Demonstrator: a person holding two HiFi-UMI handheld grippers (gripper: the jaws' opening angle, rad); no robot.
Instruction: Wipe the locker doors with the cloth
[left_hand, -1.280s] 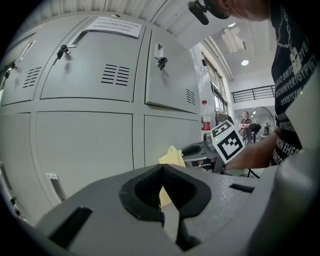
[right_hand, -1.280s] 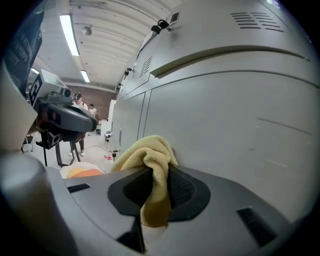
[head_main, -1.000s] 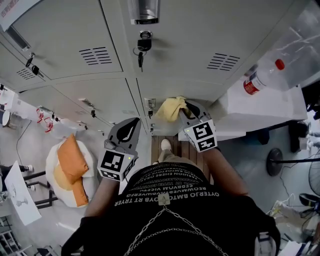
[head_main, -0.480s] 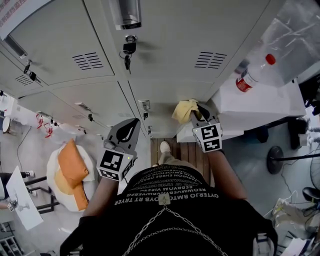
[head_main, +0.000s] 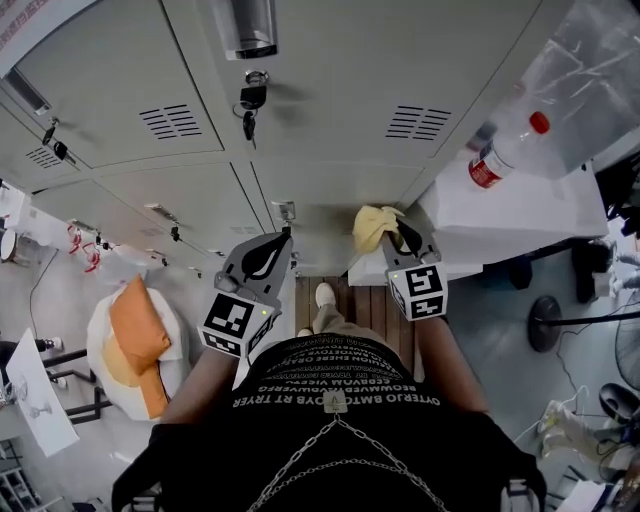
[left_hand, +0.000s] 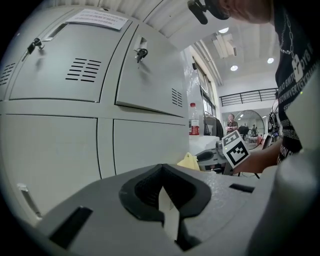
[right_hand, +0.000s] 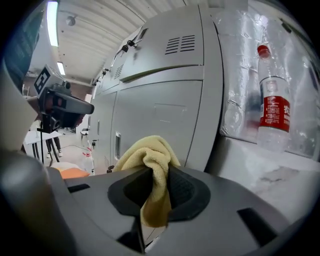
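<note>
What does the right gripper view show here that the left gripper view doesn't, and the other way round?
Right gripper view only: the right gripper shut on the yellow cloth, seen close up, and an orange cushion. Left gripper view only: the left gripper shut on nothing, and a paper notice on an upper locker door. Both: the grey locker doors, the cloth, the red-labelled bottle.

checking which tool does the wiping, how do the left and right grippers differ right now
The right gripper is shut on the yellow cloth; the left gripper has its jaws together with nothing between them. The right gripper sits close beside the white table; the left gripper is farther from it. Both point at the lower locker doors.
</note>
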